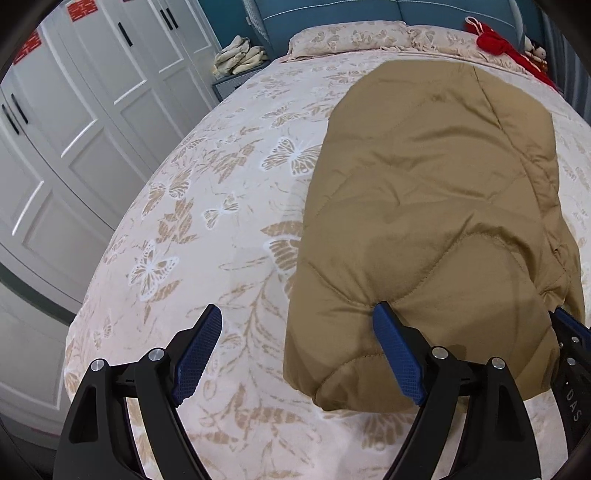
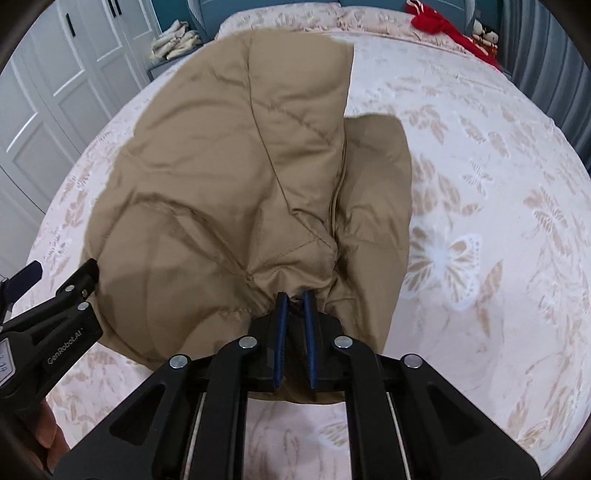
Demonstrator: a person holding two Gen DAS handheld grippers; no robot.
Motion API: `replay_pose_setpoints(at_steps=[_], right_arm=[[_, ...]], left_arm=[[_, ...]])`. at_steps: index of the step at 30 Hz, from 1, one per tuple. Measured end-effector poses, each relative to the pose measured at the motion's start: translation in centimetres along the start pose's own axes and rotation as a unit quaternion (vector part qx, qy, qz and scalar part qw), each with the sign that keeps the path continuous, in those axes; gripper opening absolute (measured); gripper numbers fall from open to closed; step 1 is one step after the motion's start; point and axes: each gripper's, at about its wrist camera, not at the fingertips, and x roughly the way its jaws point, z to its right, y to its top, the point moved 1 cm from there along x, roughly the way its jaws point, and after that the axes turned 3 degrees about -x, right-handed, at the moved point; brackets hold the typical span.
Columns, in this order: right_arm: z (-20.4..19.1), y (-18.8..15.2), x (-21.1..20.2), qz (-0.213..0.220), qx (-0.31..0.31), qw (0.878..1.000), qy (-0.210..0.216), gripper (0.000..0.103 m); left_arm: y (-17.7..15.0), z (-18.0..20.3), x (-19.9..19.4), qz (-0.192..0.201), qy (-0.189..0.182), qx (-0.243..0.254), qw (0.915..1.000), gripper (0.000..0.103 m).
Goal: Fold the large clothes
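A tan quilted jacket (image 1: 436, 192) lies folded on the butterfly-print bedspread (image 1: 207, 206). My left gripper (image 1: 298, 308) is open at the jacket's near left edge. One blue pad (image 1: 397, 354) rests against the fabric and the other (image 1: 199, 354) hangs over the bedspread, so nothing is pinched between them. My right gripper (image 2: 295, 294) is shut on a bunched fold at the near edge of the jacket (image 2: 229, 177), and the fabric puckers toward its tips. The left gripper (image 2: 61, 271) also shows at the left edge of the right wrist view. The right gripper (image 1: 565, 317) peeks in at the right of the left wrist view.
White wardrobe doors (image 1: 85, 122) stand left of the bed. A matching pillow (image 1: 351, 38) and blue headboard (image 1: 332, 11) lie at the far end, with a red garment (image 1: 498, 42) at the far right. Folded pale cloths (image 1: 240, 55) sit on a nightstand. A hand (image 2: 48, 435) holds the left gripper.
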Motion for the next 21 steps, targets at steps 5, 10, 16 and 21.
replay_pose_setpoints(at_steps=[5,10,16,21], right_arm=[[-0.2,-0.4,1.1,-0.007,-0.005,1.000,0.000,0.008],[-0.3,-0.9,2.3,-0.013,-0.004,1.000,0.002,0.008],[-0.4,-1.2,3.4,-0.015,-0.006,1.000,0.003,0.008],[-0.5,-1.3,3.8,-0.015,-0.001,1.000,0.009,0.008]], left_arm=[[-0.7,0.1,1.6,-0.018,-0.013,-0.013,0.9997,0.084],[-1.1,0.6,2.5,-0.026,-0.017,-0.015,0.9994,0.084],[-1.6,1.3,3.2,-0.023,-0.012,-0.014,0.9996,0.085],[-1.7,1.9,3.3,-0.024,-0.009,-0.012,0.9996,0.085]])
